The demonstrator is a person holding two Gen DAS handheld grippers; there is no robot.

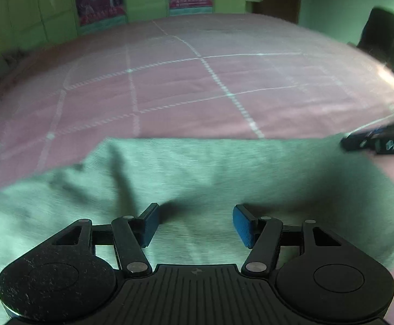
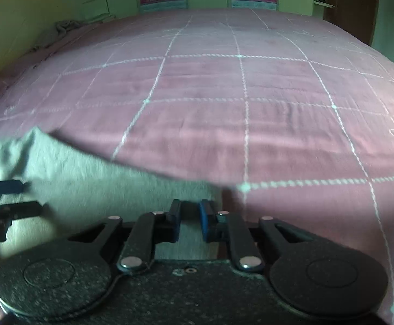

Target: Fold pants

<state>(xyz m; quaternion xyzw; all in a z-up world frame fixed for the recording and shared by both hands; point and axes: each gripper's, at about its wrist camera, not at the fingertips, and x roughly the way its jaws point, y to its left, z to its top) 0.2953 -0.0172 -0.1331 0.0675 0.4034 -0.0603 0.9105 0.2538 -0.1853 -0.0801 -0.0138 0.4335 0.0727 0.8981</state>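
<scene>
Pale grey-green soft cotton pants (image 1: pixel 197 178) lie flat on the pink bedsheet with its white grid lines (image 1: pixel 197 81), at the near edge of that sheet, right under both my grippers. The far hem or fold edge of the pants runs roughly side to side across the sheet, so I judge the long axis goes left-right along the near edge; I can't tell which end is the waist, since both views are blurred and cropped.

Left gripper (image 1: pixel 195 223): jaws spread, blue pads clear of each other, only flat cloth below the gap, nothing pinched. Right gripper (image 2: pixel 190 223): jaws close together with a narrow gap left; it sits at the right end of the pants, where the cloth meets bare sheet. Cloth shows behind the gap, but I can't tell whether any is pinched.

Handling, my guess: light, limp, not slippery, not fragile. It will drape and wrinkle, and a few creases already show near the left gripper. I'd take hold at the outer edges or corners, one per gripper, pinching all layers and keeping the edge taut to fold it over.
</scene>
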